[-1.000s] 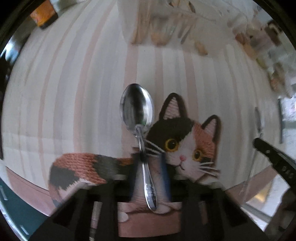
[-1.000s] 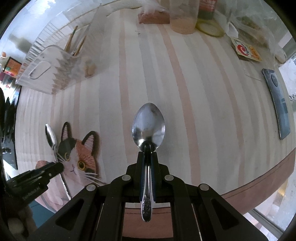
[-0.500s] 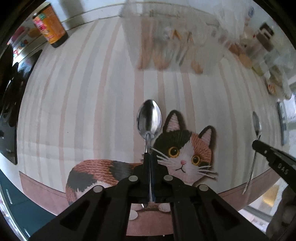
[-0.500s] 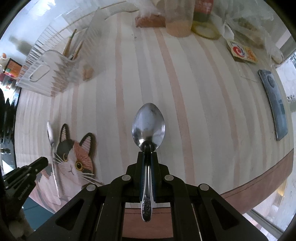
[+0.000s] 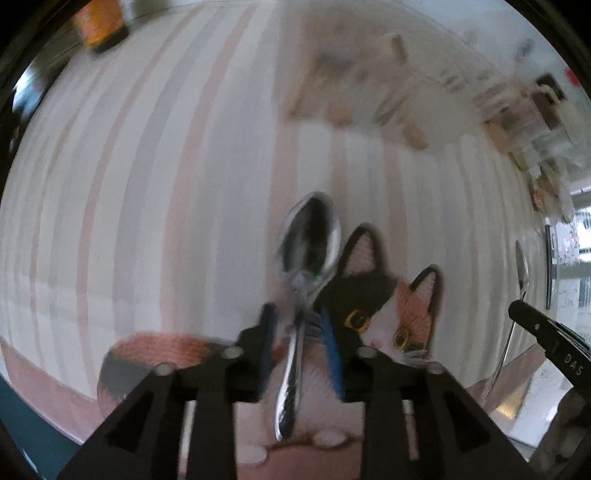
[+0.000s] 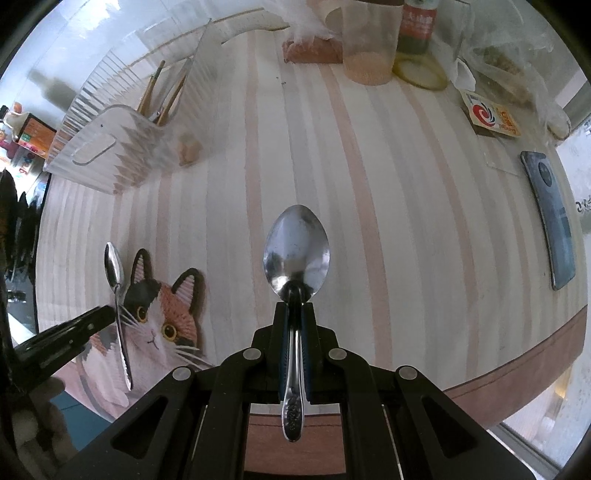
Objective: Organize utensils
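Observation:
Two steel spoons are in play. In the blurred left wrist view one spoon (image 5: 308,254) lies between the parted fingers of my left gripper (image 5: 299,325), its bowl pointing away, over the cat-shaped mat (image 5: 384,314). In the right wrist view my right gripper (image 6: 294,314) is shut on the handle of the second spoon (image 6: 296,254), held above the striped tablecloth. That view also shows the left spoon (image 6: 116,291) by the left gripper's tip (image 6: 92,321). The right spoon (image 5: 521,273) shows at the left wrist view's right edge.
A clear ribbed utensil holder (image 6: 122,147) with wooden-handled tools lies at the back left. A plastic cup (image 6: 369,40), bottle (image 6: 417,26), packets (image 6: 493,116) and a phone (image 6: 552,218) line the back and right. The round table edge (image 6: 517,365) is near.
My left gripper was shut on its spoon half a second ago; now its fingers stand apart and the spoon tilts loosely between them. The right gripper holds its spoon steady.

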Demonstrator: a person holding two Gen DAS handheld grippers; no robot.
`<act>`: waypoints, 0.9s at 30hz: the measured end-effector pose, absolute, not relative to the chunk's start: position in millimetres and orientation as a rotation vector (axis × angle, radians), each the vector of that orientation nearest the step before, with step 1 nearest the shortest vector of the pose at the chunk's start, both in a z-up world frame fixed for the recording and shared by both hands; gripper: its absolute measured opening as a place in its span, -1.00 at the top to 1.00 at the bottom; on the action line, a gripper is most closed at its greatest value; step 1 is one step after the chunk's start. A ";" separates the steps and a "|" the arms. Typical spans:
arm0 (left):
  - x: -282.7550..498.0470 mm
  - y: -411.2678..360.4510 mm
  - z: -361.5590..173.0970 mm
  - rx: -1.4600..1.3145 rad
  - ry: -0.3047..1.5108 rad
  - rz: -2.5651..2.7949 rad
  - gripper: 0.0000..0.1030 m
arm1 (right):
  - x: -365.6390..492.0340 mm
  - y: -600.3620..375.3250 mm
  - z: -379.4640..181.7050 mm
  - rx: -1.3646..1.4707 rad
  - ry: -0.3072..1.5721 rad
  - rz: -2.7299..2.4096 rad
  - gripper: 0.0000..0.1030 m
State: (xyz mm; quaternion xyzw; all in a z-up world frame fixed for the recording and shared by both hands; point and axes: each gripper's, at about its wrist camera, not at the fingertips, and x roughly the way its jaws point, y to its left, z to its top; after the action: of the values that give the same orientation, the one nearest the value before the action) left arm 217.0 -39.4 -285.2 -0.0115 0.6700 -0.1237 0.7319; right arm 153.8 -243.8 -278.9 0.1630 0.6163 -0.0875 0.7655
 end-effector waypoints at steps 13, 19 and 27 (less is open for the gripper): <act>233.1 -80.2 -281.9 0.151 1.421 -0.264 0.42 | 151.5 -244.9 -283.8 0.370 1.341 -0.227 0.87; 230.8 -68.4 -275.1 0.147 1.417 -0.271 0.91 | 153.3 -244.2 -284.7 0.372 1.337 -0.221 0.87; 227.5 -43.6 -256.4 0.094 1.400 -0.273 0.92 | 158.3 -243.3 -272.1 0.356 1.308 -0.201 0.87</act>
State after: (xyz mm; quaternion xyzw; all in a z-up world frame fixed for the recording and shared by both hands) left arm 227.5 -43.6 -256.4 0.0429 0.6420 -0.1252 0.7552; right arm 158.3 -243.3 -272.1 0.1645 0.6040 -0.0927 0.7743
